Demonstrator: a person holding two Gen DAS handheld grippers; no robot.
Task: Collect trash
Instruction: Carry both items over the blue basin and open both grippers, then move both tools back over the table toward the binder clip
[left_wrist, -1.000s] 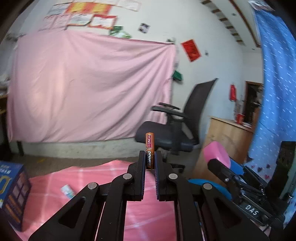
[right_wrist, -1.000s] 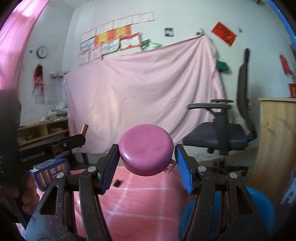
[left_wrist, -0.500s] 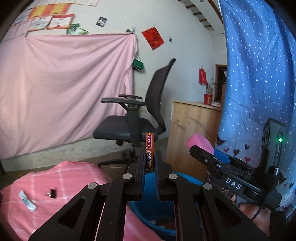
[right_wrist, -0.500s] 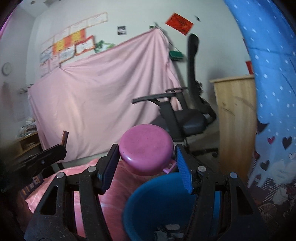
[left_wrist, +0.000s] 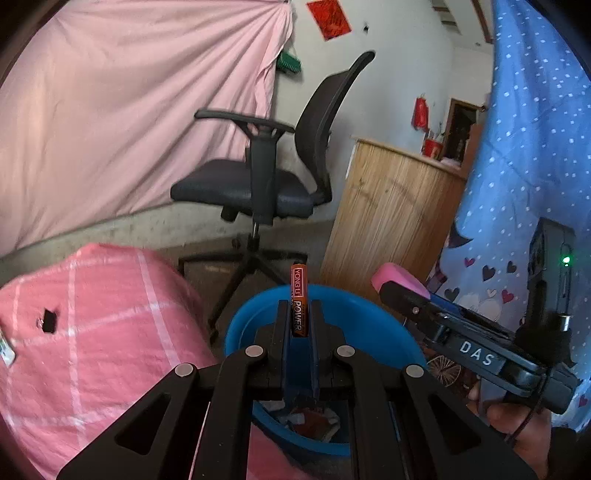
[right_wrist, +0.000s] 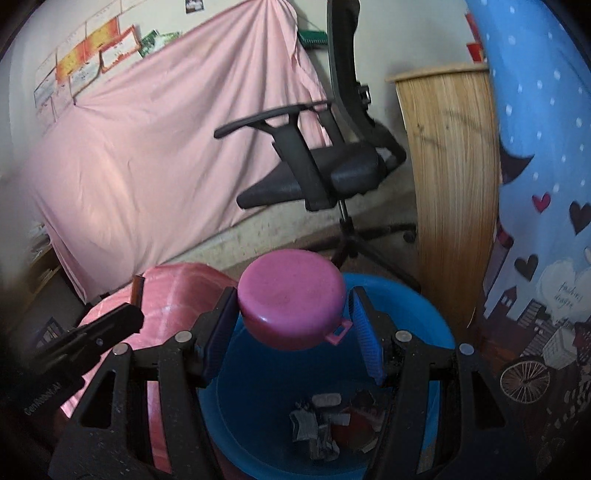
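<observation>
My left gripper (left_wrist: 299, 314) is shut on an orange-and-black battery (left_wrist: 299, 295) that stands upright between its pads, above the near rim of a blue bin (left_wrist: 354, 314). My right gripper (right_wrist: 291, 314) is shut on a round pink lid (right_wrist: 291, 295) with a small tab, held over the same blue bin (right_wrist: 417, 310). Paper scraps and wrappers (right_wrist: 328, 421) lie at the bin's bottom. In the left wrist view the right gripper (left_wrist: 402, 291) shows at the right with the pink lid (left_wrist: 399, 277), a hand under it. The left gripper (right_wrist: 133, 302) shows at the left of the right wrist view.
A table under a pink checked cloth (left_wrist: 92, 325) lies left of the bin, with a small black item (left_wrist: 48, 319) on it. A black office chair (left_wrist: 266, 177) and a wooden cabinet (left_wrist: 391, 225) stand behind the bin. A blue dotted curtain (left_wrist: 532, 147) hangs at right.
Both grippers have swung right and downward, from above the pink cloth to over the blue bin. The battery and the pink lid stayed in their grips.
</observation>
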